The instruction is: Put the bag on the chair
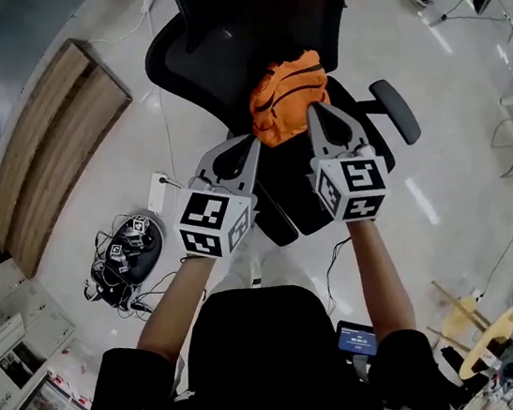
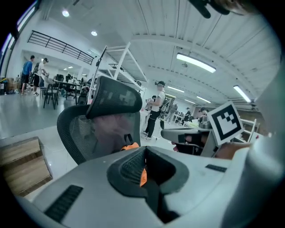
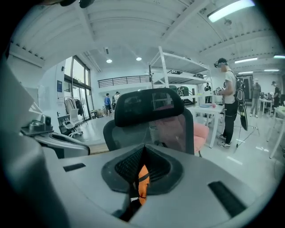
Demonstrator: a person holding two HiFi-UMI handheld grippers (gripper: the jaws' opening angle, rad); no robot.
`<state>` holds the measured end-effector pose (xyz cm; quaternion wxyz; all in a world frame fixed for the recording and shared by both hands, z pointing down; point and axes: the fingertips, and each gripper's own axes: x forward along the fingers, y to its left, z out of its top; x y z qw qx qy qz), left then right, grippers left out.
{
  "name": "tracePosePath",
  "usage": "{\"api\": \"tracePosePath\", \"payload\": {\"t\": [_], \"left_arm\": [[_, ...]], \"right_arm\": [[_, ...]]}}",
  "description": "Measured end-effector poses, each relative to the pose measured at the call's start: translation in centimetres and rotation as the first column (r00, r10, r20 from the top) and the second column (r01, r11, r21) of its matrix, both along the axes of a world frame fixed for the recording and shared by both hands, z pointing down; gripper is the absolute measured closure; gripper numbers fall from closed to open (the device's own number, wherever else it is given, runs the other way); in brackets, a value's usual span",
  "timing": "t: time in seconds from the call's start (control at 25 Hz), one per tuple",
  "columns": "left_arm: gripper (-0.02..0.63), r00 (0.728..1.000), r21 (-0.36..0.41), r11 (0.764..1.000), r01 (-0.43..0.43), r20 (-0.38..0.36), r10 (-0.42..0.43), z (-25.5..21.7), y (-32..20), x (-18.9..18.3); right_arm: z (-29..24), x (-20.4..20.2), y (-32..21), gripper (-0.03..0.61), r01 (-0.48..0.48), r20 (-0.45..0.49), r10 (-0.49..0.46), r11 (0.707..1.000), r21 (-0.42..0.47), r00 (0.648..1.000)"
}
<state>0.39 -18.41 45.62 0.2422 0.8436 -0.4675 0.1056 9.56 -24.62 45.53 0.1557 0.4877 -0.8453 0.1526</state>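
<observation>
An orange bag [image 1: 289, 95] hangs just above the seat of a black mesh office chair [image 1: 213, 42]. Both grippers grip it from the near side. My left gripper [image 1: 251, 144] pinches the bag's lower left edge. The right gripper [image 1: 315, 113] is shut on its right side. In the left gripper view, orange fabric [image 2: 142, 176] is caught in the closed jaws of the left gripper [image 2: 144, 153], with the chair back [image 2: 102, 129] behind. In the right gripper view, an orange strip [image 3: 143, 182] sits in the shut jaws of the right gripper [image 3: 143, 149], and the chair [image 3: 151, 120] stands straight ahead.
The chair's right armrest [image 1: 395, 110] juts out beside the right gripper. On the floor lie a wooden pallet [image 1: 55, 152] and a tangle of cables [image 1: 127, 252]. White shelving [image 2: 120, 62], a pink chair [image 3: 201, 133] and a standing person [image 3: 229, 102] are beyond the chair.
</observation>
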Motion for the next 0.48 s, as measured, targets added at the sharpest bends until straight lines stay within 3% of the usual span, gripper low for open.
{"api": "tracePosePath", "payload": {"t": [0.48], "left_arm": [[0.603, 0.999, 0.131, 0.99, -0.049, 0.017, 0.047, -6.8, 2.9, -1.8]], "right_arm": [[-6.4, -1.5, 5.9, 0.577, -0.034, 0.007, 0.034, 0.995, 0.089, 0.999]]}}
